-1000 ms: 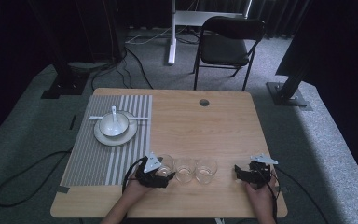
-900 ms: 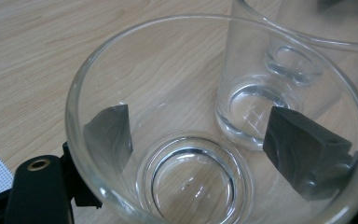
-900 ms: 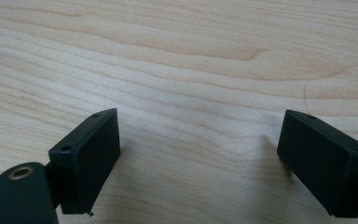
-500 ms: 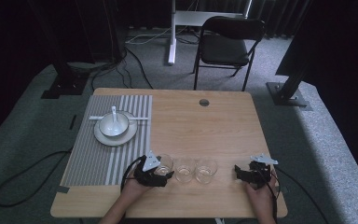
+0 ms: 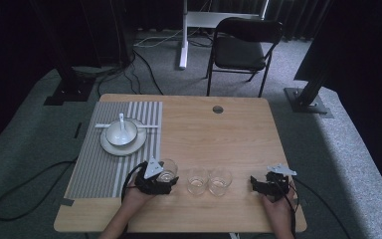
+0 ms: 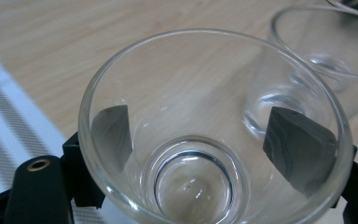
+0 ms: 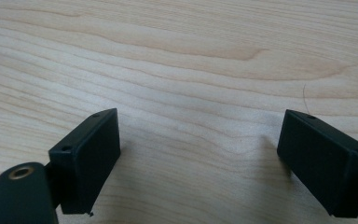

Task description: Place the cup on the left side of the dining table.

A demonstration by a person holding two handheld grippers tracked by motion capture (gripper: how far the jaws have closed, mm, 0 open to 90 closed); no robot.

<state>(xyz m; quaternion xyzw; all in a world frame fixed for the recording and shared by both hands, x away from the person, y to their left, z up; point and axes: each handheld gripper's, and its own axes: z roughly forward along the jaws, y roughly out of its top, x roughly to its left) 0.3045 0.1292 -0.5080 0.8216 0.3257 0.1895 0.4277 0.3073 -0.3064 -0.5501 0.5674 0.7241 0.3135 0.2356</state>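
While my left gripper (image 5: 165, 180) clamps the glass tumbler (image 6: 214, 135) across its lower wall, near the striped placemat (image 5: 99, 164) at the tabletop (image 5: 238, 134) front, I judge it light, rigid, slippery and breakable. Pads low on the wall suit it best. My right gripper (image 7: 198, 158) stands wide, empty.

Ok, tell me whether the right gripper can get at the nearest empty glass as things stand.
Probably yes. The right gripper is open with nothing between its jaws, and only bare table lies between it and the nearest glass. The left gripper holds another glass, out of the way.
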